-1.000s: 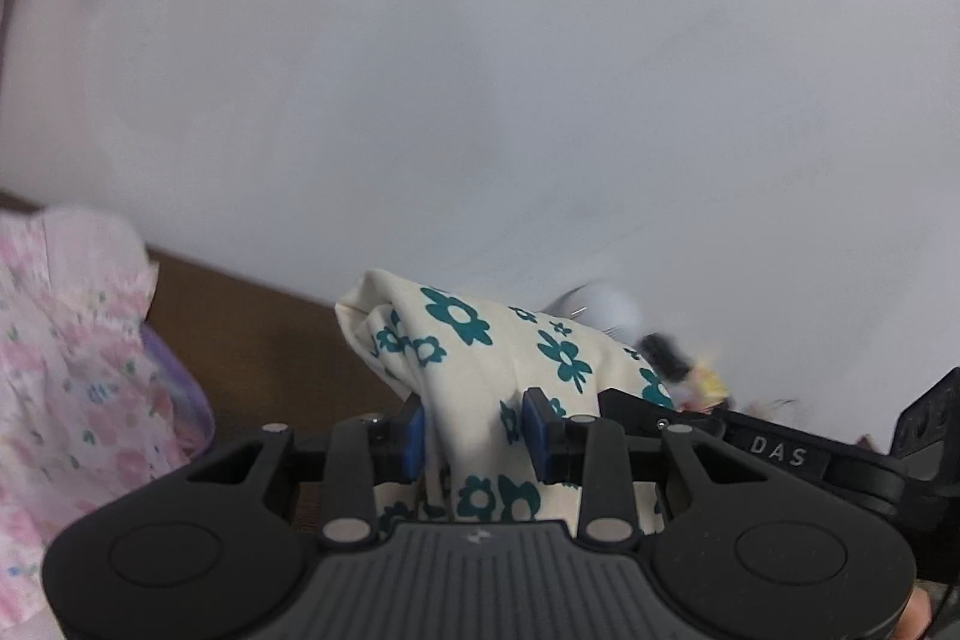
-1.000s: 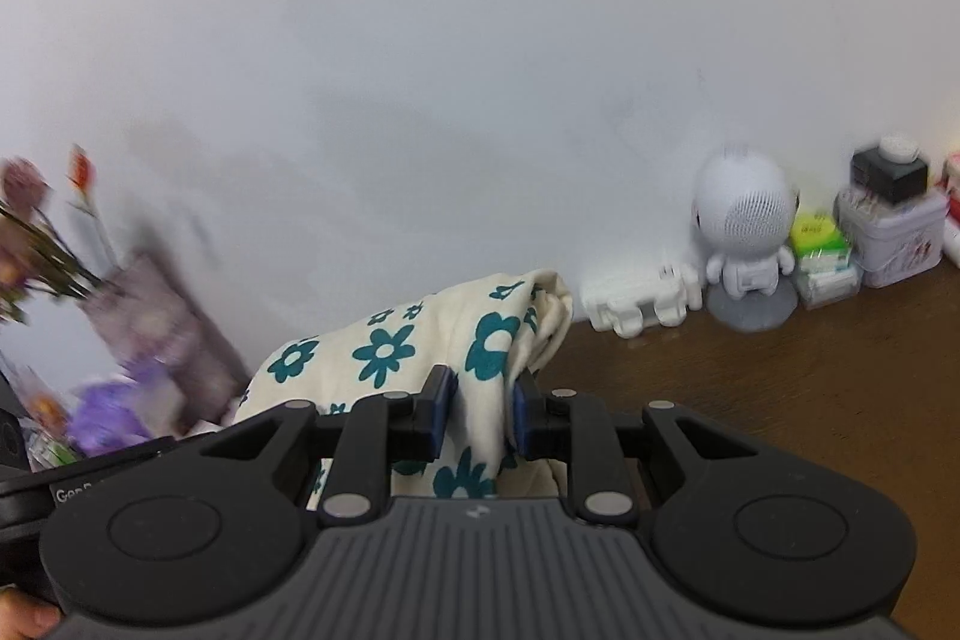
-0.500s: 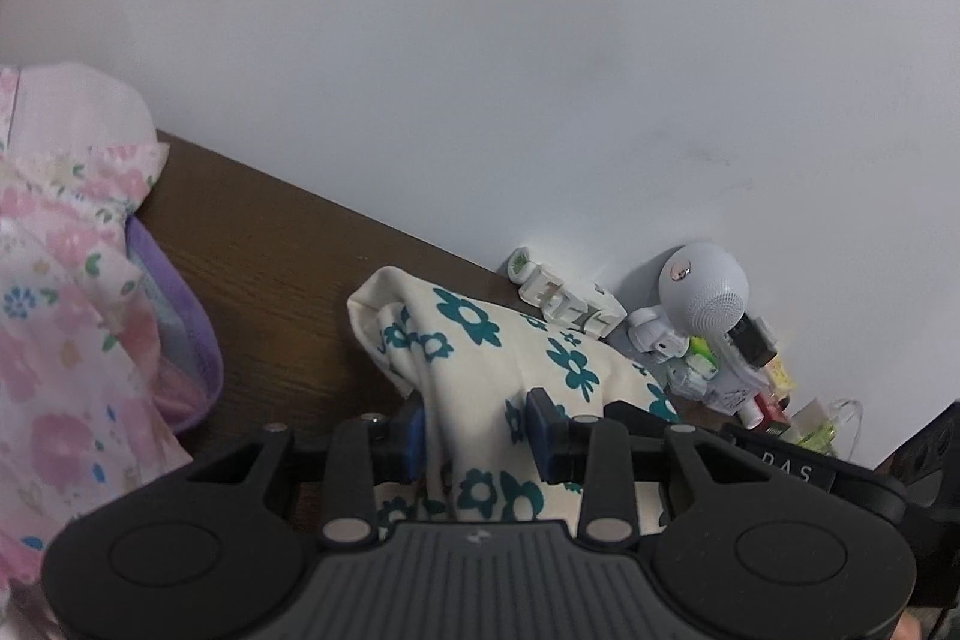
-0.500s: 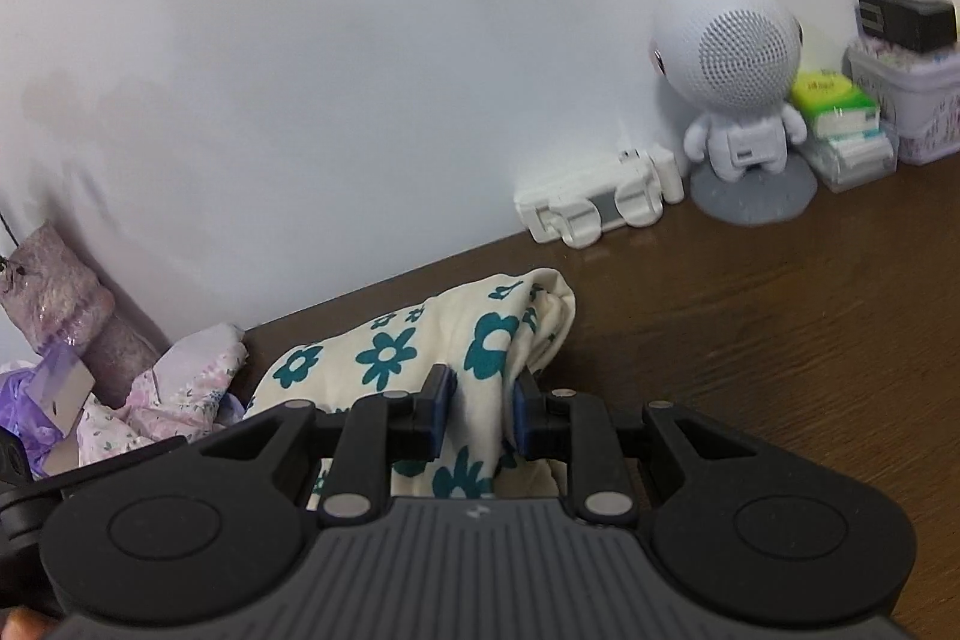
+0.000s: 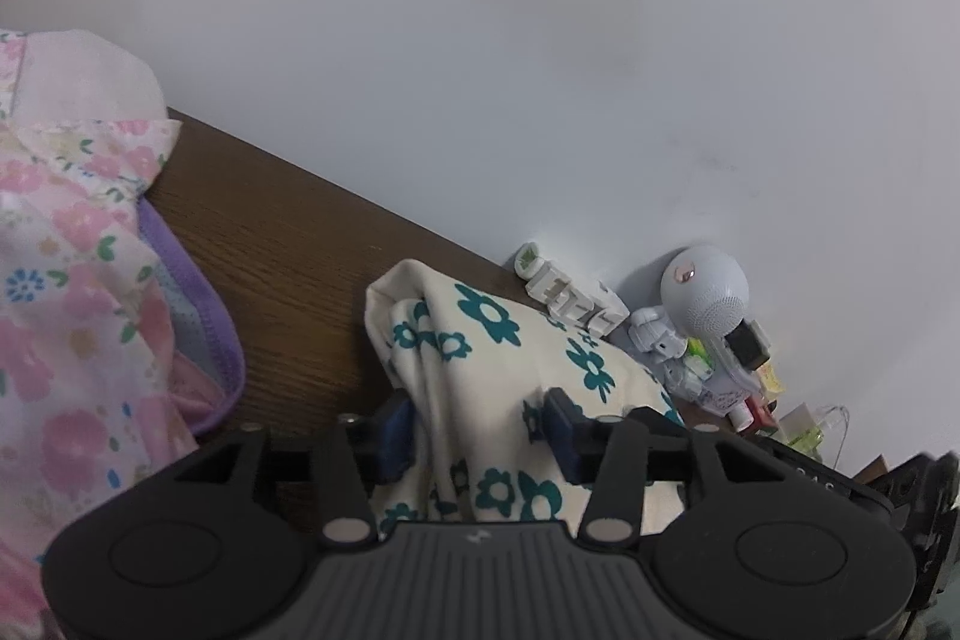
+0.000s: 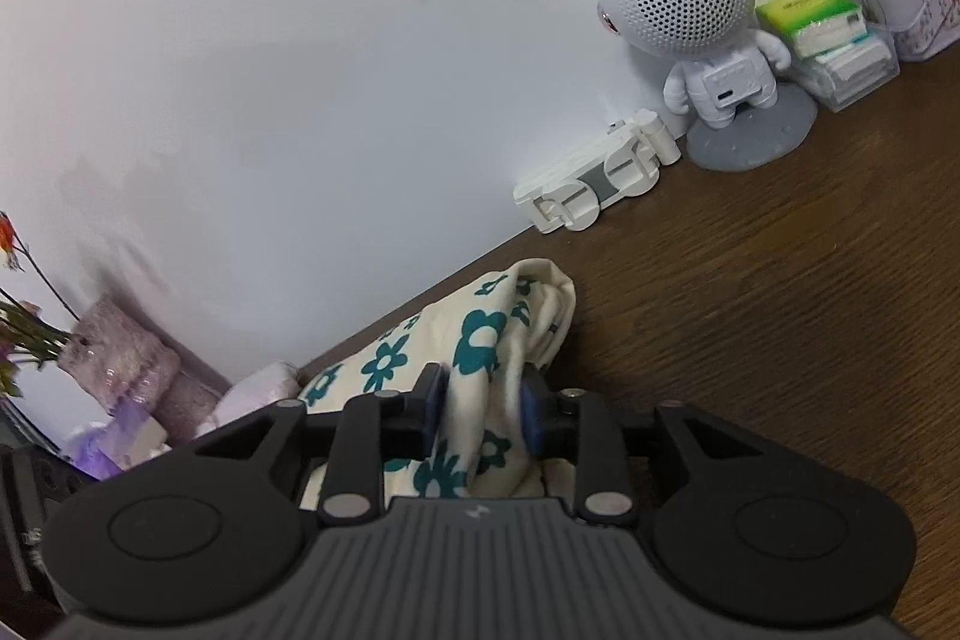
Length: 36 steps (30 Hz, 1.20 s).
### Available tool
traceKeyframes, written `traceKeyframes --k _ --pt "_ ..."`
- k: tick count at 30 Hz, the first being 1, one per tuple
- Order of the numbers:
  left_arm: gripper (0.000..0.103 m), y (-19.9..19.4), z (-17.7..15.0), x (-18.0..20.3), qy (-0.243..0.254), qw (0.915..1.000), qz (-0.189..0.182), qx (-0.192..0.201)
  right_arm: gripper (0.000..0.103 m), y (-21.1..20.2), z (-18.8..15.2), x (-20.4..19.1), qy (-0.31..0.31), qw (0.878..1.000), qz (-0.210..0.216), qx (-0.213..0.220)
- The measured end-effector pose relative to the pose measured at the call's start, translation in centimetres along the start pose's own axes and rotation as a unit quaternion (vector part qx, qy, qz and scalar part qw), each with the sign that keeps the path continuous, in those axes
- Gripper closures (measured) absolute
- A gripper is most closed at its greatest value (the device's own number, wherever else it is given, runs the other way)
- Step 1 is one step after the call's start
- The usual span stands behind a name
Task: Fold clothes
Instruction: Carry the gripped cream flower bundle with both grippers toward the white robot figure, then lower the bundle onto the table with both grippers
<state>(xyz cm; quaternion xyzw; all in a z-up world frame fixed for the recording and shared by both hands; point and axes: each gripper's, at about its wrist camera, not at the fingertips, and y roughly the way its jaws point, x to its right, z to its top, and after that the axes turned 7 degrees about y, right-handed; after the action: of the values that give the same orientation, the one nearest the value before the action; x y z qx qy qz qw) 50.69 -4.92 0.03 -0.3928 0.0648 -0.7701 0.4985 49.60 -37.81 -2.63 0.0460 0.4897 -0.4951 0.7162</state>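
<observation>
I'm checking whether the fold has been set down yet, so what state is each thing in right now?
Cream garment with teal flowers: bunched, folded edge on the brown wooden table.
Left gripper: jaws just opening, cloth between them, pads off it.
Right gripper: jaws just opening, cloth still between them.
Pink floral clothes: heaped, unfolded.
White astronaut-shaped speaker: upright.

Both grippers point slightly downward. The left gripper point(image 5: 480, 430) and the right gripper point(image 6: 483, 409) have just been opening, cloth between their jaws.
</observation>
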Motion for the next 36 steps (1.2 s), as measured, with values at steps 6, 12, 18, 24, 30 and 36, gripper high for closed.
traceKeyframes --k 6,12,18,24,30,36 --pt "0.044 -3.8 0.8 0.3 0.007 0.9977 0.027 0.062 0.061 -3.0 0.2 -1.1 -0.005 0.998 0.017 0.058" --pt "0.065 -5.0 0.7 1.9 0.054 0.9955 -0.008 0.077 0.078 -3.2 -0.8 -4.0 -0.072 0.996 0.007 0.06" --pt "0.073 -2.4 -0.4 3.4 0.106 0.9932 0.027 0.038 0.08 -2.0 -1.2 -4.5 -0.108 0.992 -0.053 0.039" --pt "0.071 -0.5 -0.3 3.2 0.114 0.9911 0.066 0.017 0.08 -1.3 -1.2 -4.4 -0.115 0.991 -0.068 0.029" --pt "0.068 -2.4 0.1 3.1 0.09 0.9932 0.068 0.028 0.075 -2.2 -1.1 -5.3 -0.127 0.989 -0.064 0.049" --pt "0.082 -2.0 -0.3 3.3 0.089 0.9938 0.066 -0.004 0.069 -2.6 -0.5 -4.2 -0.101 0.989 -0.103 0.044"
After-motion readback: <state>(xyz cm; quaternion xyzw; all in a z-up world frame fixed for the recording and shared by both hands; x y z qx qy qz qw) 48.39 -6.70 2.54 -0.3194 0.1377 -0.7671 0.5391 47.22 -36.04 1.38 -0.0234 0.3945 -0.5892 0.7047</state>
